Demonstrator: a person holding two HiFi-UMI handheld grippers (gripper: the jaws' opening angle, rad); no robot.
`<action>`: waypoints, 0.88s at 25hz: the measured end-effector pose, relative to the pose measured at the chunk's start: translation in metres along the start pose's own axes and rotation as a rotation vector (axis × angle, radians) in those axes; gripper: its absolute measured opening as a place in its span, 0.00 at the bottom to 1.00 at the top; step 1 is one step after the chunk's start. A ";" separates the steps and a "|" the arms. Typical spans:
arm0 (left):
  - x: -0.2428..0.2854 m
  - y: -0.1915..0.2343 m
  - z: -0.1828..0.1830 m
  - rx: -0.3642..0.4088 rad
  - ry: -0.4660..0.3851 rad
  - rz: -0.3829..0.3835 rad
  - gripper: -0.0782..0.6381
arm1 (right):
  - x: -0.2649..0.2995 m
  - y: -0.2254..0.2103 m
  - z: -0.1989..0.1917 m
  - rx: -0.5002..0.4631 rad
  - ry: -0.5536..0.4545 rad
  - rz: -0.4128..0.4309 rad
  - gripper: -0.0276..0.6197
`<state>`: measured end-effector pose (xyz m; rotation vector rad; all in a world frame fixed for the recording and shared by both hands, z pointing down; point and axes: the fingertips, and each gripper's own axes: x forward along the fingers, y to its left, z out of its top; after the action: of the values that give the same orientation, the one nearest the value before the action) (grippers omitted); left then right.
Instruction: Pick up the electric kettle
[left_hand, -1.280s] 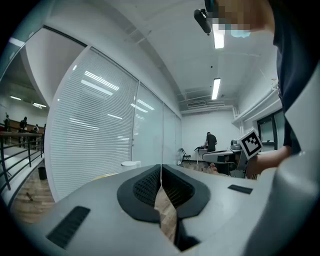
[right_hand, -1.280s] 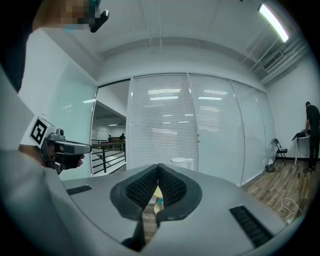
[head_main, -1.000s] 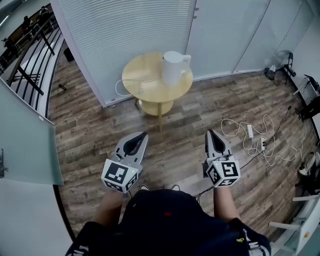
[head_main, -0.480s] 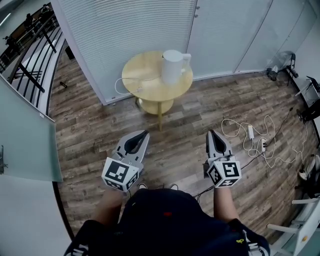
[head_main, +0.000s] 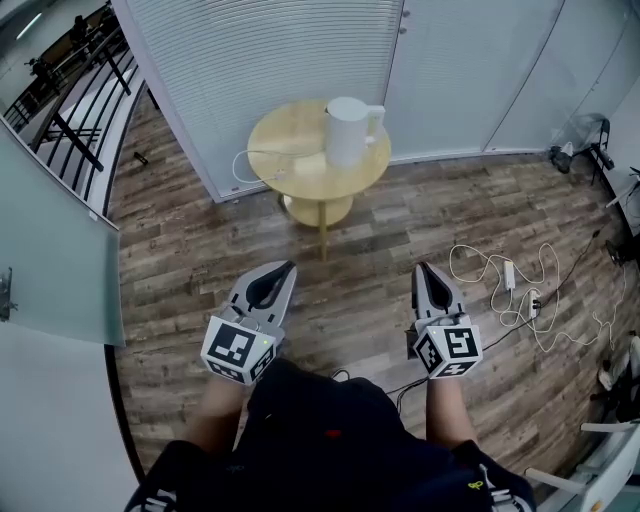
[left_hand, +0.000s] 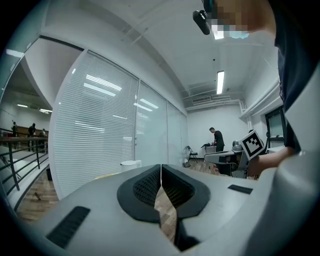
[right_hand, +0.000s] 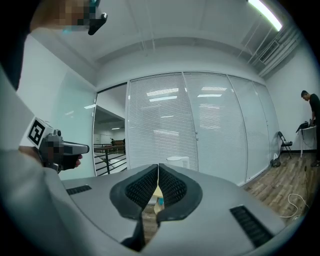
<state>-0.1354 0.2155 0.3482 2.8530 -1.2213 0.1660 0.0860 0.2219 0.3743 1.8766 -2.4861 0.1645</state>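
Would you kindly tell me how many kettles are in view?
1: the white electric kettle stands on the round wooden table, toward its right edge, near the blinds. The table's lower shelf is partly hidden, so another could be out of sight.

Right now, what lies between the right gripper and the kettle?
From the right gripper, only bare wood floor, then the rim of the round table the kettle stands on. The head view shows this.

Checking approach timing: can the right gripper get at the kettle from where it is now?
Probably not yet. The right gripper is shut and well short of the kettle on the round table; only bare floor lies between.
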 end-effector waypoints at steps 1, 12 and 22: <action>0.003 -0.003 -0.001 0.002 0.003 0.006 0.14 | 0.000 -0.004 -0.003 -0.003 0.001 0.008 0.08; 0.054 0.004 -0.007 0.003 0.015 0.011 0.14 | 0.030 -0.045 -0.010 -0.009 0.010 0.006 0.08; 0.148 0.070 -0.005 -0.008 0.015 -0.044 0.14 | 0.116 -0.086 -0.021 -0.013 0.057 -0.039 0.08</action>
<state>-0.0846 0.0613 0.3688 2.8636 -1.1521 0.1805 0.1357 0.0899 0.4109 1.8860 -2.4059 0.1977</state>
